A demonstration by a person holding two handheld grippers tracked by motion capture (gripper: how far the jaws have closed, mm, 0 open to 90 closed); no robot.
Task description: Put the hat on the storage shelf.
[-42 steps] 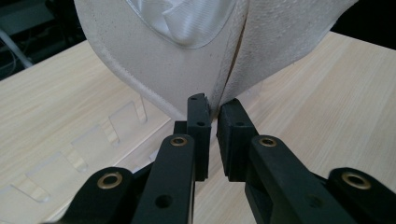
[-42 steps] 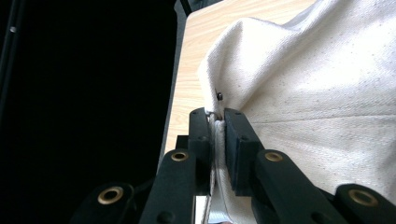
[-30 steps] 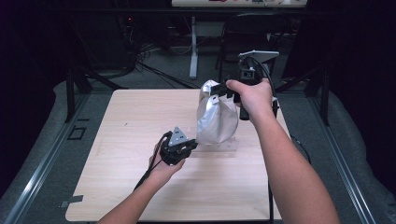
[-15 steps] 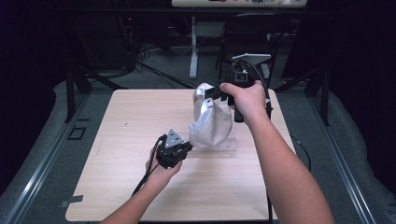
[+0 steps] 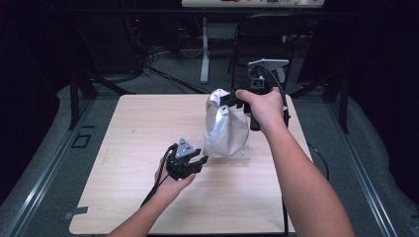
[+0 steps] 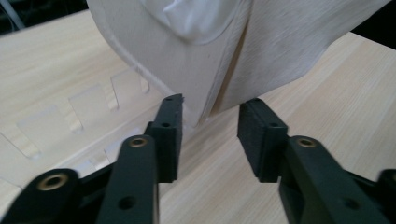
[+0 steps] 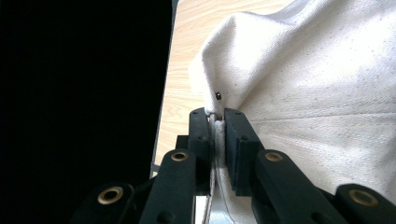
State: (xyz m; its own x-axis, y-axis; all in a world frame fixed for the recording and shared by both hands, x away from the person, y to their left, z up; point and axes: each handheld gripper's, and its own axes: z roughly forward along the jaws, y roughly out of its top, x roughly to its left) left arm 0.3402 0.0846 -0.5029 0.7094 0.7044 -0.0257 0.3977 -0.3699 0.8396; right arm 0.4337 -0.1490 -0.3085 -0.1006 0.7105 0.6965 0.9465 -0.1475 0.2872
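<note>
A white cloth bag (image 5: 225, 129) hangs over the wooden table (image 5: 128, 128), its lower end resting on the top. My right gripper (image 5: 228, 100) is shut on the bag's upper edge (image 7: 215, 122) and holds it up. My left gripper (image 5: 201, 160) stands open low over the table, its jaws on either side of the bag's bottom corner (image 6: 205, 109). That corner sits in the gap between the pads (image 6: 170, 130) without being pinched. The bag's cream weave (image 7: 317, 84) is close up in the right gripper view.
A clear plastic sheet with cut tabs (image 6: 70, 116) lies flat on the table under the bag (image 5: 232, 154). Dark floor, a chair (image 5: 269, 39) and cables lie beyond the far edge. The table's right edge (image 5: 301, 143) is near my right forearm.
My right gripper has carried the bag's top a little toward the left. My left gripper has slid right and forward up to the bag's bottom corner.
</note>
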